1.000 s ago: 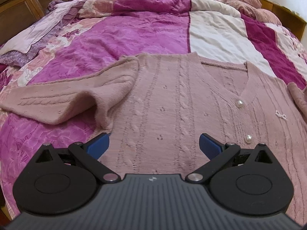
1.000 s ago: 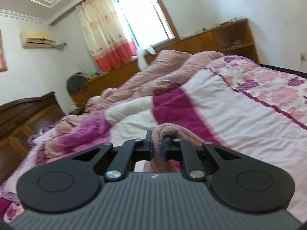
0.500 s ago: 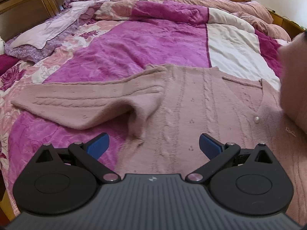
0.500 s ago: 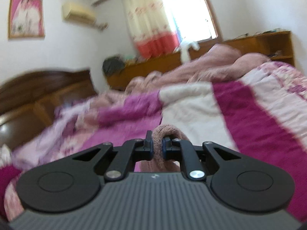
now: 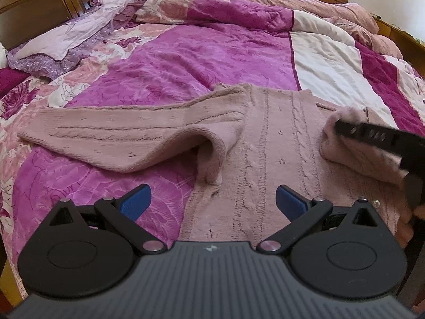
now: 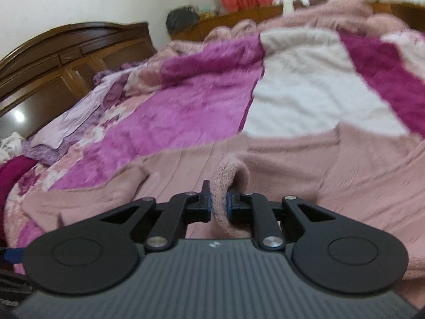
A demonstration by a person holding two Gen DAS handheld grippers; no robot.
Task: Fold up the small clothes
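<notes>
Pink cardigan flat on bed — right claw pinching its folded-over sleeve, jaws just easing apart; left claw wide open, empty.

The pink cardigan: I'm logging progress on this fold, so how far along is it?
Early. Done: the pink cardigan lies spread on the quilt. In hand: the right tongs, their jaws just easing apart, hold one sleeve between the pads and have carried it across the front. Left: the other sleeve lies stretched out sideways, the left tongs hang open, and the body is unfolded.
</notes>
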